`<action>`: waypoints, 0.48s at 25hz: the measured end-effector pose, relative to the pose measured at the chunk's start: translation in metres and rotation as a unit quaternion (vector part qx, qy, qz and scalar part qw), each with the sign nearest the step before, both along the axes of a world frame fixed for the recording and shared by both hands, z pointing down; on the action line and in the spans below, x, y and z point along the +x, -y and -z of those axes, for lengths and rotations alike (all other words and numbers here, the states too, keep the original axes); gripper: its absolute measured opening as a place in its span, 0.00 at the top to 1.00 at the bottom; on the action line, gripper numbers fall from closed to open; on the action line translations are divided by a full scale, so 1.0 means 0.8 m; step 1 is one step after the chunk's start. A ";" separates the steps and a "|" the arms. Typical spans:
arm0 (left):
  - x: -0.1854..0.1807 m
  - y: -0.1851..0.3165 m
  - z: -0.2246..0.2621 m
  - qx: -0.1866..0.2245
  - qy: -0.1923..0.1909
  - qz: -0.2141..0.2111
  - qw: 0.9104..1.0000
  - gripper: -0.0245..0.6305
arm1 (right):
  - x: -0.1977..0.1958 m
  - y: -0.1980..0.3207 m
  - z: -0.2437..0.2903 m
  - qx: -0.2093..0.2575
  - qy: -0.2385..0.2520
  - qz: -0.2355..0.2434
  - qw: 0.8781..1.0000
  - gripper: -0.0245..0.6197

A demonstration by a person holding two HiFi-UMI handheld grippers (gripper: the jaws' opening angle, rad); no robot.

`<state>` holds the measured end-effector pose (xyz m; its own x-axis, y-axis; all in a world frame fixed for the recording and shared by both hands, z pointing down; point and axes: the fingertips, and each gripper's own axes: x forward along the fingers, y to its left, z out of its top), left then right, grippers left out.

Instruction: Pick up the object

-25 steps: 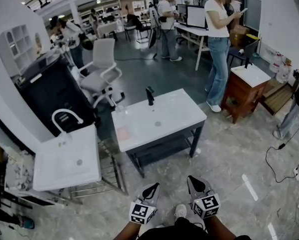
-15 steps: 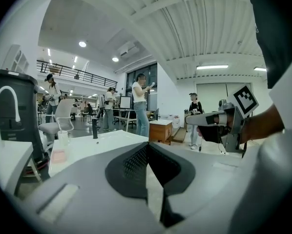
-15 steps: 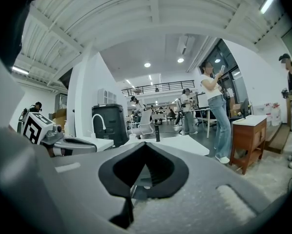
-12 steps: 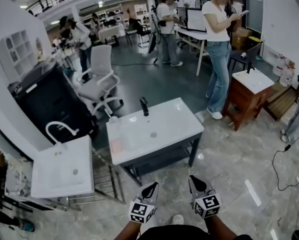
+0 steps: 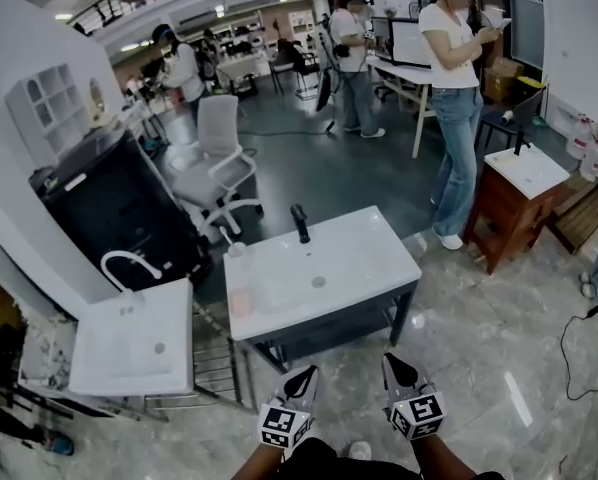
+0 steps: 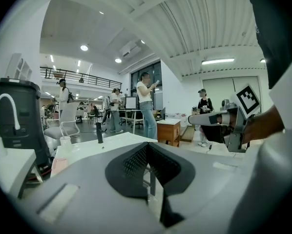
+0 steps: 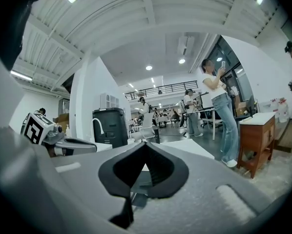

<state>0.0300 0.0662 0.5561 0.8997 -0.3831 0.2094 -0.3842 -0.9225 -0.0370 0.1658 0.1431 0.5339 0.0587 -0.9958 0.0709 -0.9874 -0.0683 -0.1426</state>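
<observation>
Left gripper [image 5: 303, 374] and right gripper [image 5: 398, 362] both clenched empty, held low near the body, presumably because the sink counter [image 5: 364, 258] is beyond reach; object probably the small cup [image 5: 237, 251] at its far-left corner.

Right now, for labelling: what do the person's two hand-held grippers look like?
The left hand-held gripper and right hand-held gripper each have a pale grey body, black ribbed pads tapering to a point, and a white cube with black square markers.

Place: open-plan lab | cues: sink units [image 5: 364, 256], office chair [image 5: 217, 133], desks [image 5: 397, 69]
</observation>
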 end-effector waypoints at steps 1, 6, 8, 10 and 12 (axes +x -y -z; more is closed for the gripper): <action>-0.003 0.006 0.001 -0.002 0.001 0.006 1.000 0.93 | -0.001 0.006 0.000 -0.001 -0.001 0.005 1.000 0.96; -0.003 0.039 -0.002 -0.012 -0.011 0.024 1.000 0.93 | -0.005 0.038 -0.002 -0.012 -0.012 0.026 1.000 0.96; 0.004 0.053 -0.004 -0.014 -0.014 0.023 1.000 0.93 | -0.004 0.055 -0.001 -0.015 -0.016 0.031 0.999 0.96; 0.010 0.070 -0.007 -0.017 -0.014 0.017 1.000 0.93 | -0.005 0.076 -0.001 -0.022 -0.018 0.034 0.999 0.96; 0.011 0.090 -0.008 -0.018 -0.010 0.012 1.000 0.93 | -0.006 0.100 0.004 -0.015 -0.025 0.032 0.999 0.96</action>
